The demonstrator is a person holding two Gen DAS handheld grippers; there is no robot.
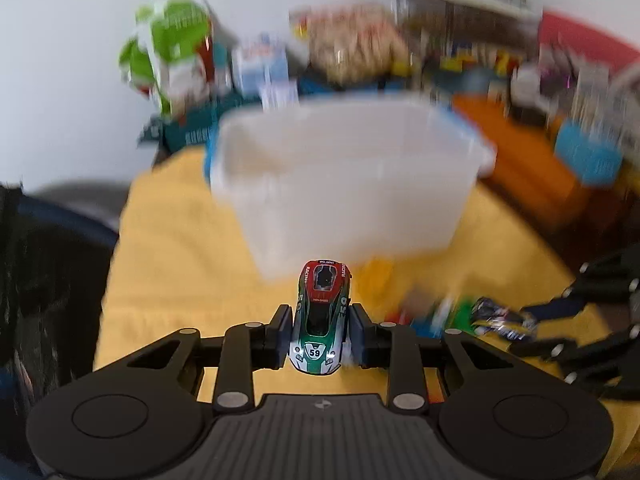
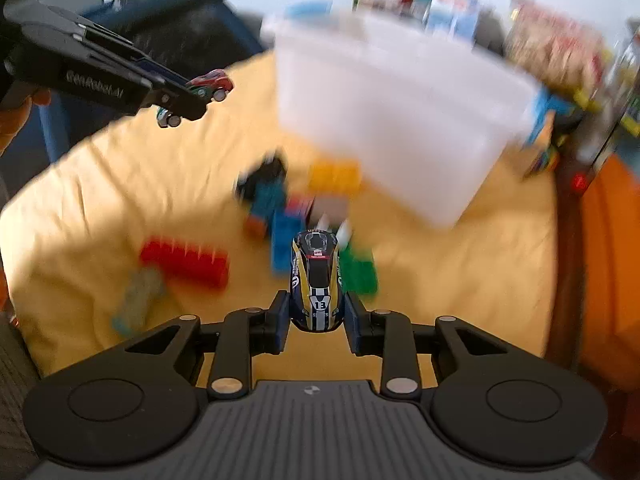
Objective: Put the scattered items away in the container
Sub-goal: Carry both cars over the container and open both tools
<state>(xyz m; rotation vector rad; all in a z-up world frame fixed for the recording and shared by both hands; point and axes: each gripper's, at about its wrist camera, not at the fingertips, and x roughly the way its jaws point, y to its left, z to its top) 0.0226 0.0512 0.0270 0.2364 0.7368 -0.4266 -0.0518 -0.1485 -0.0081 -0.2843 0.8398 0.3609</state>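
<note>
Your left tongs (image 1: 320,336) grip the green and red number 59 toy car (image 1: 320,320), and your right tongs (image 2: 316,316) grip the dark blue and yellow number 13 car (image 2: 317,280). Both are held above the yellow cloth (image 2: 100,184). The white container (image 1: 344,176) sits just ahead, with loose blocks (image 2: 186,260) lying before it.

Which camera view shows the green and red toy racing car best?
The left wrist view: the green and red toy racing car sits sharp, number 59 readable, in the left gripper. The right wrist view shows it small, partly hidden.
</note>
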